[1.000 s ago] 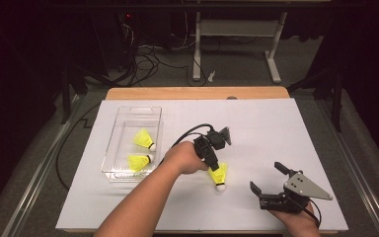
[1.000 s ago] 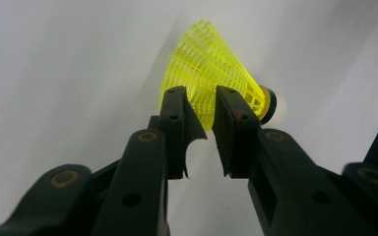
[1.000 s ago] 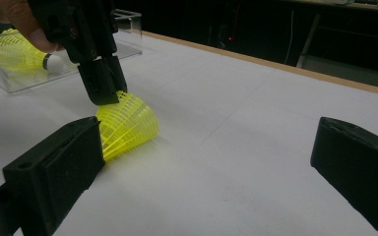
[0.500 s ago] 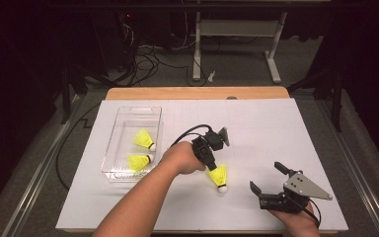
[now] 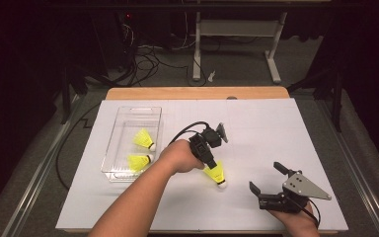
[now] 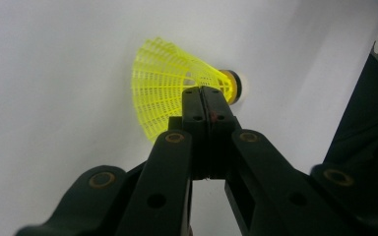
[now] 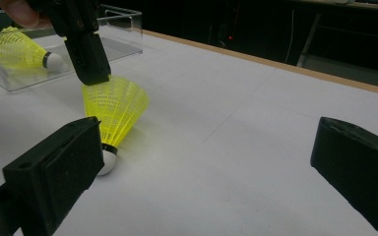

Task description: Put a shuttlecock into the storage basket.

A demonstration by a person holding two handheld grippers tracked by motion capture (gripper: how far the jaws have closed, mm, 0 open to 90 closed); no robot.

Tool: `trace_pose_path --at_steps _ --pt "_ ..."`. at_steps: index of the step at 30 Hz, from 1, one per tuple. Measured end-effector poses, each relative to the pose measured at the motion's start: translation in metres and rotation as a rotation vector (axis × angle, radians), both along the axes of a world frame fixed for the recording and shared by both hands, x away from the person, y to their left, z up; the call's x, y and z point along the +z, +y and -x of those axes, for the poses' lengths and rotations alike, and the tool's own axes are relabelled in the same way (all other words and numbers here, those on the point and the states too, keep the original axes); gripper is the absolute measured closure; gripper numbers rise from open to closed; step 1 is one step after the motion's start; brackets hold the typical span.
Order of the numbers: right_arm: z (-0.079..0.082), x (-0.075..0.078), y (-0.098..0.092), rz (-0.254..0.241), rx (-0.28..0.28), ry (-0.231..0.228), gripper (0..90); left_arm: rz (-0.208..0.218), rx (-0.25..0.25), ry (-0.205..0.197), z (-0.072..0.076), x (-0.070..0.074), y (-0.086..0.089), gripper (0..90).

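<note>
- Pinching the rim of a yellow plastic shuttlecock with a white cork tip, the left gripper has its jaws pressed together on the mesh skirt; in the left gripper view the two black pads meet with the skirt's edge caught between them.
- Those jaws have just been closing, and the skirt is what they close on.
- The right gripper rests near the front right edge of the white surface, jaws wide apart and holding nothing; in the right gripper view its two black pads frame the shuttlecock from a distance without touching it.
- The shuttlecock lies near the middle of the surface, between the two grippers and closer to the left one. Its cork tip touches the surface and points toward the person's side and a little to the right; the open skirt points up and away, toward the left gripper, so the long axis stands tilted.
- A clear plastic rectangular box sits to the left, well apart, with two more yellow shuttlecocks lying inside it.
- Compared with a second ago, the shuttlecock and both hands sit in nearly the same places; the left jaws' closing is the change.
</note>
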State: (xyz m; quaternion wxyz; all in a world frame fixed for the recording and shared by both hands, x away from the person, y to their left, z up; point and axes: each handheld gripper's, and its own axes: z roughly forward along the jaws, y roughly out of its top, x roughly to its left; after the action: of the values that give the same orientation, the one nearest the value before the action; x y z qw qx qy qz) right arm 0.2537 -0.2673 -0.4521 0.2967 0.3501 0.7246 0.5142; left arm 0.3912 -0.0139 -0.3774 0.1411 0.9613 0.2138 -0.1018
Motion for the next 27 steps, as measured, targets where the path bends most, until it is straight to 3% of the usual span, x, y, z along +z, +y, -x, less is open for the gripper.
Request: trace_pose_path --at_steps 5,11,27 --pt "0.000 0.000 0.000 -0.001 -0.001 -0.002 0.3 0.014 0.007 -0.019 0.002 0.010 0.004 90.0" --pt "0.001 0.001 0.000 -0.004 0.000 -0.002 0.3 0.001 0.022 -0.038 0.002 0.021 0.012 90.0" --pt "0.000 0.001 0.000 0.002 0.002 -0.002 0.3 -0.022 0.076 -0.079 0.004 0.035 0.039 90.0"
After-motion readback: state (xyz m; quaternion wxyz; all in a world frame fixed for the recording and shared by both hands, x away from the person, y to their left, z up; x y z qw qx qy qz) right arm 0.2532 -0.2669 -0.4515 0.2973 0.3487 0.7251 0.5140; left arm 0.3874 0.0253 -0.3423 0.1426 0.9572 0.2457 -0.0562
